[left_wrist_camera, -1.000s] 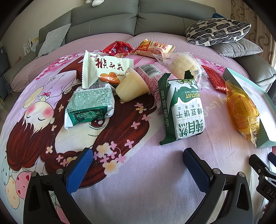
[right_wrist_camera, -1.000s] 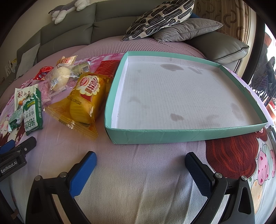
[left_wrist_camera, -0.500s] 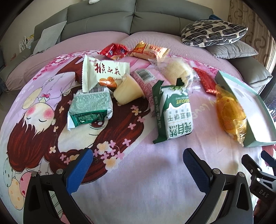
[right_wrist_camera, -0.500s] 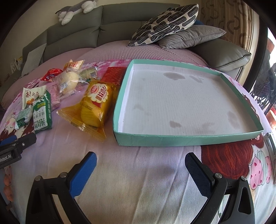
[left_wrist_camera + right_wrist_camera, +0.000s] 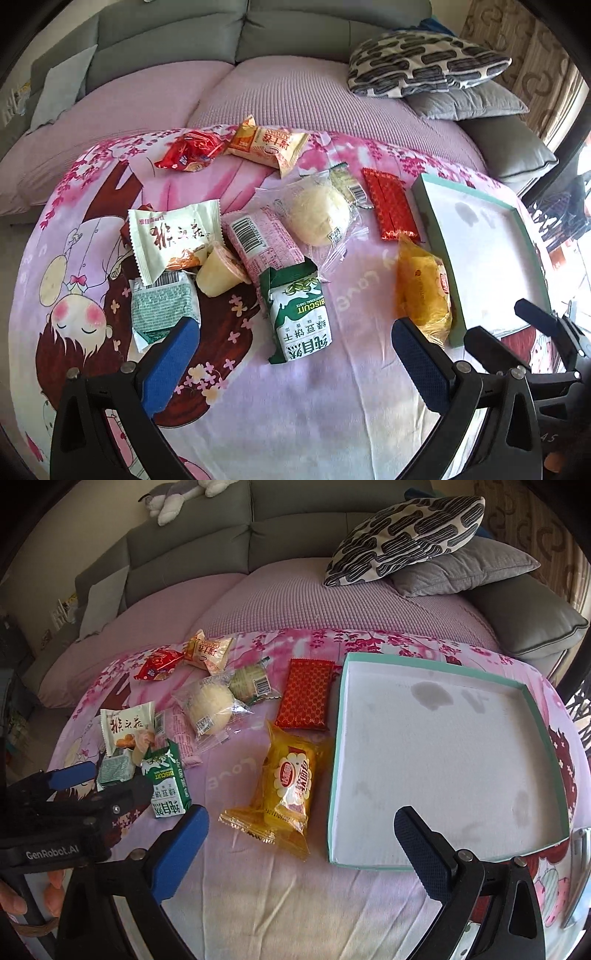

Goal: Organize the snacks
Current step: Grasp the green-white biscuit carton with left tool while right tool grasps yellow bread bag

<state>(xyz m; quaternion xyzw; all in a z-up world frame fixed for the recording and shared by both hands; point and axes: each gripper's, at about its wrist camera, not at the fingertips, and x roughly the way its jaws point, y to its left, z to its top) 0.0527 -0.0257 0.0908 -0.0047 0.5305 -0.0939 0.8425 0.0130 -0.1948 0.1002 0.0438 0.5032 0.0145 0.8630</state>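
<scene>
With the teal tray [image 5: 447, 760] empty, the closing, empty right gripper [image 5: 299, 845] should square up over the near yellow bread packet [image 5: 288, 786]; the left gripper [image 5: 295, 354] gapes empty.

Pink cartoon-print blanket [image 5: 295, 893] spread over a sofa seat carries everything.

Right side: shallow teal tray [image 5: 334, 775], white inside with grey stains, nothing in it. Yellow snack bag [image 5: 291, 786] lies just beside its left wall; red patterned packet [image 5: 306, 694] above that, near the tray's far corner.

Middle: clear-wrapped pale bun [image 5: 212, 705], a small green-grey packet [image 5: 251, 681] touching it.

Far edge: red wrapper [image 5: 190, 151] and orange packet [image 5: 267, 144], touching.

Left cluster, overlapping: white packet with red characters [image 5: 173, 236], pale jelly cup [image 5: 219, 273], pink barcode packet [image 5: 264, 240], green-and-white biscuit pack [image 5: 299, 317], silver-green packet [image 5: 162, 302].
</scene>
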